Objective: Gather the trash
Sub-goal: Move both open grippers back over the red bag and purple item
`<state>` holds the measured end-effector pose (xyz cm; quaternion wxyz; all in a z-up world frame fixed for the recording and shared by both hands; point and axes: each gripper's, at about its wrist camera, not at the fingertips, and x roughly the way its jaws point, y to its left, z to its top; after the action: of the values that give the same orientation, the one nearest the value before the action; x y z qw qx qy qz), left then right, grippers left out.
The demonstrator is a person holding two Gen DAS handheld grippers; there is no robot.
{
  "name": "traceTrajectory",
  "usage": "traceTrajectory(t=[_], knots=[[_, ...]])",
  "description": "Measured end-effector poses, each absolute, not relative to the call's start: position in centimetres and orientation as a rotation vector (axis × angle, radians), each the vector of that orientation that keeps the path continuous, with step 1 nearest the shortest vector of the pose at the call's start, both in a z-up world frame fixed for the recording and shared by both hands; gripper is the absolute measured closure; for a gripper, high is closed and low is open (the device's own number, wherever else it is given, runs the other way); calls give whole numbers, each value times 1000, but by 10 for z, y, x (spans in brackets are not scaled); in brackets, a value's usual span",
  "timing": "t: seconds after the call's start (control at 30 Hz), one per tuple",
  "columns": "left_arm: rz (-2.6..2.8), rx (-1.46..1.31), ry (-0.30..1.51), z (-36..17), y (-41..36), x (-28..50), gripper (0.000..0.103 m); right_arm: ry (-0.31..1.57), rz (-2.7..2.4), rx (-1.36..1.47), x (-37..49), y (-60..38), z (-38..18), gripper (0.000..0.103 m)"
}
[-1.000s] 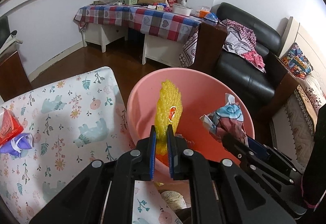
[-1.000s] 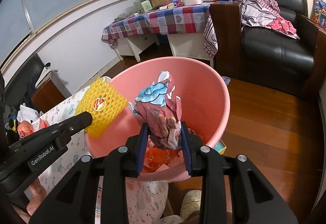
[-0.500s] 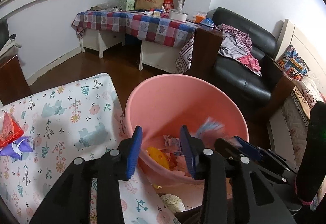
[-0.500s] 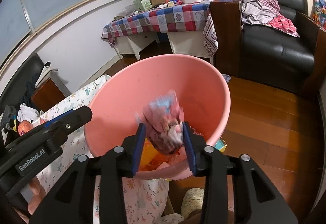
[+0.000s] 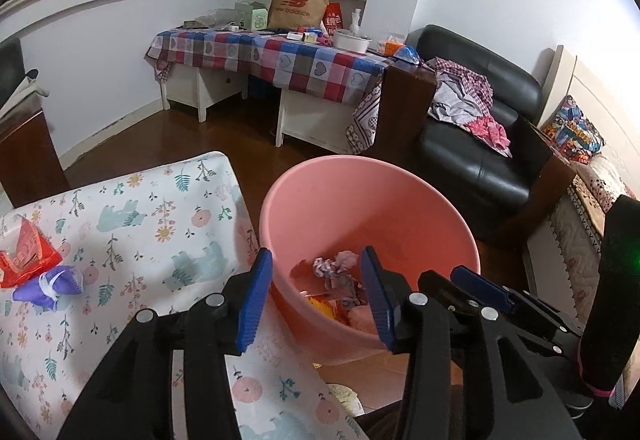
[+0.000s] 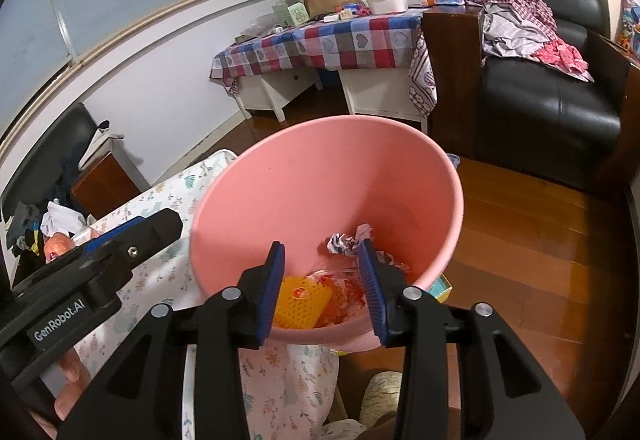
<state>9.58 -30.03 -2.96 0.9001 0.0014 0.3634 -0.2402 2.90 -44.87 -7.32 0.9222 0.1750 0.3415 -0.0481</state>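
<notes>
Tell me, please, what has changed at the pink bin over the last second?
Both grippers let go. The left gripper opened and dropped the yellow foam net into the pink bin; the right gripper opened and dropped the crumpled wrapper there too. Both now lie at the bottom. The bin, the red packet and the purple wrapper on the floral cloth stayed put.

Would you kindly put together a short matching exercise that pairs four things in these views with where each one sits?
Things:
1. yellow foam net
2. purple wrapper
3. paper bag
4. heap of clothes

Places:
A. on the black sofa
B. on the floral cloth, beside a red wrapper
C. inside the pink bin
D. on the checked tablecloth

Pairs: 1-C, 2-B, 3-D, 4-A
</notes>
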Motion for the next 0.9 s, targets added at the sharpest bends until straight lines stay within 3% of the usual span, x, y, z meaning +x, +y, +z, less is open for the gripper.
traceTrajectory(t=[0.9], knots=[[-369,23,774,-39,-190,36,57,782,101,286,9,-347,-74,64]])
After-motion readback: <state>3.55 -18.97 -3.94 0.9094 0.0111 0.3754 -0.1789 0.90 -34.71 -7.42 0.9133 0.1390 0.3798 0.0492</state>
